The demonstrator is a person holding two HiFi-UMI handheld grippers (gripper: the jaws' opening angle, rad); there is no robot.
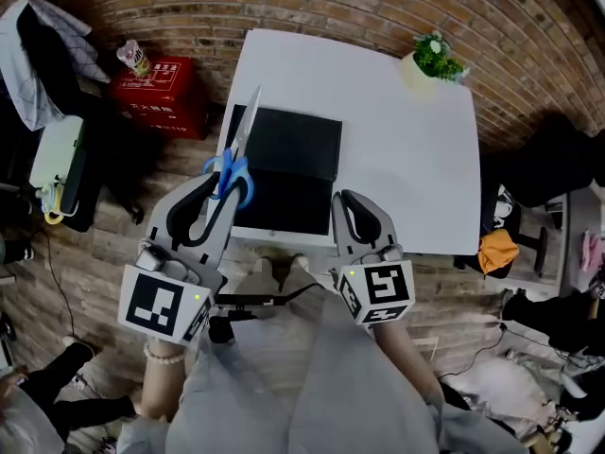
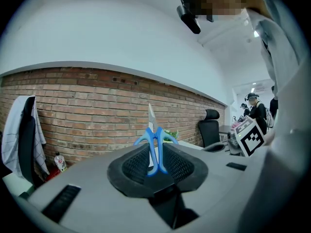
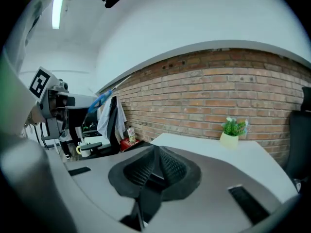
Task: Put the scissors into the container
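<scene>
My left gripper [image 1: 219,195] is shut on a pair of scissors [image 1: 233,168] with blue handles. It holds them above the table's near left edge, silver blades pointing away over the black container [image 1: 288,164]. In the left gripper view the scissors [image 2: 154,147] stand upright between the shut pads, blade tip up, with my left gripper [image 2: 155,155] clamped on the handles. My right gripper [image 1: 348,206] hovers at the container's near right corner. It is shut with nothing in it, as my right gripper [image 3: 154,165] also shows in its own view.
The container lies on a white table [image 1: 406,159] against a brick wall. A small potted plant [image 1: 435,60] stands at the far right corner. A red box [image 1: 161,93] with a bottle [image 1: 132,57] sits on the floor to the left, near a chair draped with a jacket [image 1: 38,55].
</scene>
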